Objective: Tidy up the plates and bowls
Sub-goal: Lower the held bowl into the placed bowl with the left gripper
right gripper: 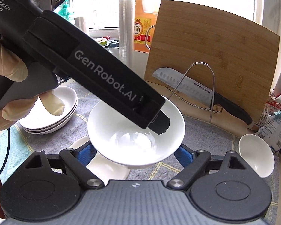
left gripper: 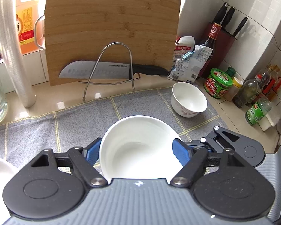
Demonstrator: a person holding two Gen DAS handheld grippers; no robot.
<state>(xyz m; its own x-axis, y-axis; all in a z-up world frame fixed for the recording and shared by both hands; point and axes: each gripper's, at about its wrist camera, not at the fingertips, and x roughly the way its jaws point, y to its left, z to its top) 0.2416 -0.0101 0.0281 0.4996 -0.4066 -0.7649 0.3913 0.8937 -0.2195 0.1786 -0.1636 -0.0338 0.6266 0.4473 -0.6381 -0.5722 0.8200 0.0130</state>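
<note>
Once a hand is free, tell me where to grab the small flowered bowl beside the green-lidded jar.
Probably take the flowered bowl by its near rim, one of the jaws inside, one outside, coming down from the grey cloth side. It stands upright, mouth up; the green-lidded jar and bag crowd its far and right sides.

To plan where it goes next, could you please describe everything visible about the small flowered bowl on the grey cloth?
The small flowered bowl is glossy white and ceramic-looking, with faint pink blossoms on its outer wall. It is deep, round-rimmed and empty, and stands upright near the far right corner of the grey checked cloth. Only the cloth touches it; the green-lidded jar nearby stands apart.
</note>
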